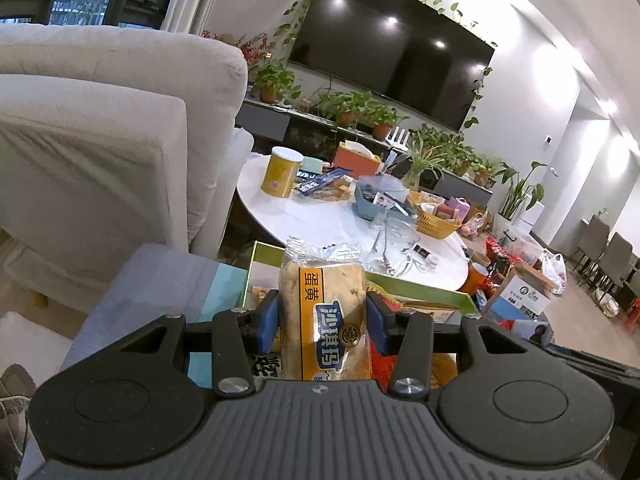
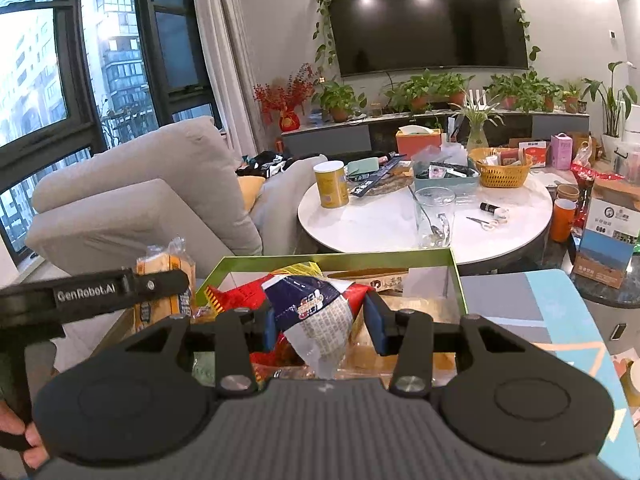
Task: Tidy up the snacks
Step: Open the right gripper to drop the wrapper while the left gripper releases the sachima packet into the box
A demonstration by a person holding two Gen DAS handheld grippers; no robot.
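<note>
Snacks: left tongs [image 1: 322, 320] clamp a pastry packet [image 1: 322, 312]; right tongs [image 2: 320, 326] apparently clamp a blue-white bag [image 2: 316, 312].

Wall-mounted TV [image 2: 432, 20] dark, ceiling lights reflected. Potted plants [image 2: 424, 90] lined along console beneath. Grey sofa [image 2: 132, 196] by window [image 2: 48, 60]. Round white table [image 2: 380, 220]: scissors [image 2: 486, 222], empty glass jar [image 2: 434, 216], orange tissue box [image 2: 418, 142]. White plastic bag [image 1: 554, 266] on floor near dining chairs [image 1: 608, 248].

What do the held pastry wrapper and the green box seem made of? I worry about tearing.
Pastry wrapper: thin clear plastic film, glossy, by its crinkled sealed end and the pastry showing through. Green box: probably stiff cardboard with a smooth finish, by its thin straight walls.
</note>
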